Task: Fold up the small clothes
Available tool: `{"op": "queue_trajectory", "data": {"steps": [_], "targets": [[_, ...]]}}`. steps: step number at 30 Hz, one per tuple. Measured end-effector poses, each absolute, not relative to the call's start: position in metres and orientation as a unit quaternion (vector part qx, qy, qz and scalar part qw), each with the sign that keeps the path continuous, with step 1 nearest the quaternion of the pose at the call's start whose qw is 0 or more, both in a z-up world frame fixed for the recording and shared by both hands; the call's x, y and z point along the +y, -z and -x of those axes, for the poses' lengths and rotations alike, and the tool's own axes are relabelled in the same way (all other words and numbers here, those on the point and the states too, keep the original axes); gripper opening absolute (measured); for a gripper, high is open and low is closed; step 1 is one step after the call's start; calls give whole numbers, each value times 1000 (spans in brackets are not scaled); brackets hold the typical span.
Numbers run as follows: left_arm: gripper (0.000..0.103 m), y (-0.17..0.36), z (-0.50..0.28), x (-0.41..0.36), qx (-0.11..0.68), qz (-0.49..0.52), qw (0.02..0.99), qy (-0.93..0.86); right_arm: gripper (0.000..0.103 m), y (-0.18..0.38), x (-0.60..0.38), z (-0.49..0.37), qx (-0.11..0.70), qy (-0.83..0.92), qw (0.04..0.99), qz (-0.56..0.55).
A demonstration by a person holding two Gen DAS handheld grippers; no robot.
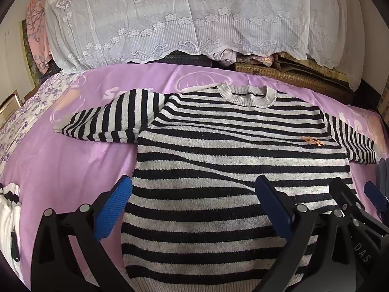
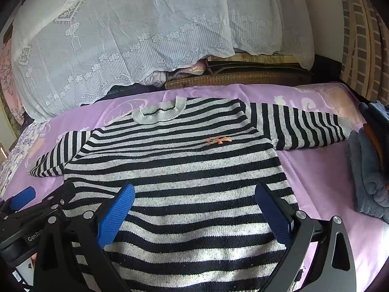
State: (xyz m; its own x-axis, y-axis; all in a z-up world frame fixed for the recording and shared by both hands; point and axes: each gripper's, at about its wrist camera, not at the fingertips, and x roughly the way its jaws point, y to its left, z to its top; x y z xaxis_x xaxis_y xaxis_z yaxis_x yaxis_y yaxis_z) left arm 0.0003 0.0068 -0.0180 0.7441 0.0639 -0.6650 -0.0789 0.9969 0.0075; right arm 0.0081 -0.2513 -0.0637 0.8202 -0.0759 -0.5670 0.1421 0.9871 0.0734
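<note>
Where the left wrist view looks down, a striped sweater [image 1: 218,170] lies flat, front up, on a purple bedsheet [image 1: 73,170], filling the centre and lower frame. Collar points to upper centre; sleeves spread toward left and right edges. Left claw [image 1: 194,206] stands wide, gripping nothing, blue pads [image 1: 114,209] over the hem area. Right claw's black frame shows at lower right. White lace cover [image 1: 170,19] across the top; a white garment [image 1: 9,219] at lower left edge.

Right wrist view: same sweater [image 2: 182,182] centre frame, small orange emblem [image 2: 218,140] on the chest. Right claw [image 2: 194,209] wide apart, empty, above the lower body. Folded grey-blue cloth [image 2: 367,170] at right edge.
</note>
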Motion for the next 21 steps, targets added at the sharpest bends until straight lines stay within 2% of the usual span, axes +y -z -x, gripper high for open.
{"op": "queue_trajectory", "data": {"steps": [11,21], "targets": [[99,19,-4,7,363,11,931,-40,100,65,-254,-9,294,58,952,-57],[99,36,-26,38,419,55,905,-49,100,72,-310,-21,300,123,944,-64]]}}
